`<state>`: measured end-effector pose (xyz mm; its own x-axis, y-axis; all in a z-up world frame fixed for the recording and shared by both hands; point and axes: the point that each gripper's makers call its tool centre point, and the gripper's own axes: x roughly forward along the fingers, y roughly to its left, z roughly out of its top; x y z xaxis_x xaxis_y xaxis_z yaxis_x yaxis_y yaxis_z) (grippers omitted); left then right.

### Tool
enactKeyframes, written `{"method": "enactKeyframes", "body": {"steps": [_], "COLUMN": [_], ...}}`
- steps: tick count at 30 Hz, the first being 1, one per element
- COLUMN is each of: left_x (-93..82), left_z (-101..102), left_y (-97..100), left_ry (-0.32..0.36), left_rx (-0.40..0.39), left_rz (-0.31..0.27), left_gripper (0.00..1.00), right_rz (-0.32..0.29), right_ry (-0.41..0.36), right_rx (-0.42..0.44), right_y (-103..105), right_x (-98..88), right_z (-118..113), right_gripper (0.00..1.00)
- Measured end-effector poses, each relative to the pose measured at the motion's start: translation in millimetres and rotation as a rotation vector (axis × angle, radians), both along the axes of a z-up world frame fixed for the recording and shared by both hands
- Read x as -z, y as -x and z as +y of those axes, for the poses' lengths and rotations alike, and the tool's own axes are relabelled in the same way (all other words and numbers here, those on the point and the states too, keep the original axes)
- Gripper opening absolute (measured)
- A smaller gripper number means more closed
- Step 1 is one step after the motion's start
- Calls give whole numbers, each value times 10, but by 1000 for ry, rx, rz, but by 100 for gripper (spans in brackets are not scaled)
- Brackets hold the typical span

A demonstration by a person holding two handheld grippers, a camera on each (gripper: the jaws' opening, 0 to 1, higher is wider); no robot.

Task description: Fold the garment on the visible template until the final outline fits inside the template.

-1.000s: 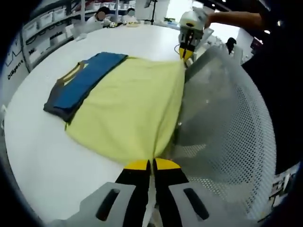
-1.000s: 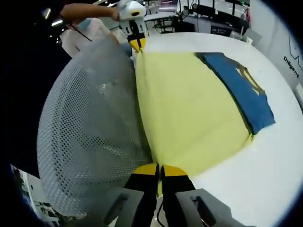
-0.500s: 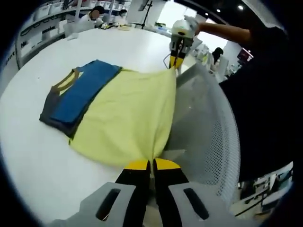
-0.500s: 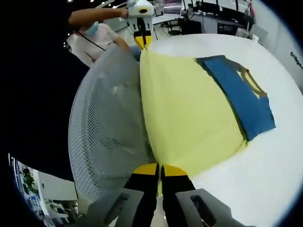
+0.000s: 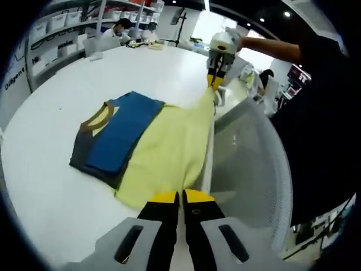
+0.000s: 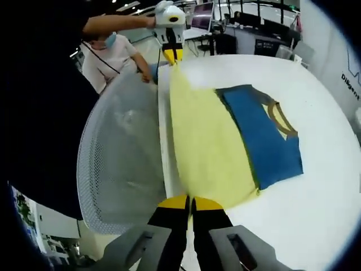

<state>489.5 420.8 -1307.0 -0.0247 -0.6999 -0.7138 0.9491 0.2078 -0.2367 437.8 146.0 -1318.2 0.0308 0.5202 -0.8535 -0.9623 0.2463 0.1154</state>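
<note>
Left gripper view: the left tool (image 5: 180, 196) has its yellow-tipped jaws pressed together on the near edge of the garment (image 5: 169, 149), a yellow cloth stretched out ahead over the white tabletop (image 5: 51, 169). At the far end the right tool (image 5: 215, 81) pinches the opposite edge, lifted above the surface, so the cloth hangs taut between the two. The garment's blue folded part (image 5: 118, 138) with a tan neckline lies flat on the tabletop to the left. A white mesh chair back (image 5: 254, 169) sits just beside the table edge on the right.

Right gripper view: the right tool (image 6: 190, 201) is clamped on the yellow edge of the garment (image 6: 206, 147), with the left tool (image 6: 172, 55) gripping the far corner. The blue part (image 6: 262, 135) rests to the right, the mesh chair back (image 6: 118, 158) to the left.
</note>
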Motion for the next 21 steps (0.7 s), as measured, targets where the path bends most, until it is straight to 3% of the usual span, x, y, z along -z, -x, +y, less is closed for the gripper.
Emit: {"method": "enactKeyframes", "body": {"steps": [2, 8, 15, 18, 21], "left_x": [-10, -104, -190, -235, -255], "left_z": [7, -12, -13, -4, -5], "left_y": [-120, -451, -746, -947, -1059], "left_ry": [-5, 4, 17, 13, 9], "left_rx": [-16, -78, -150, -188, -218], "left_rz": [-38, -142, -204, -283, -297], "left_gripper": [0, 0, 0, 0, 0], "right_rz": [-23, -178, -307, -343, -372], "right_ry": [-7, -22, -8, 5, 0], "right_rx": [8, 54, 94, 104, 109], "right_y": [-94, -564, -989, -1133, -1241], "right_x": [-33, -181, -303, -324, -368], "right_z": [2, -44, -118, -134, -110], "right_gripper": [0, 0, 0, 0, 0]}}
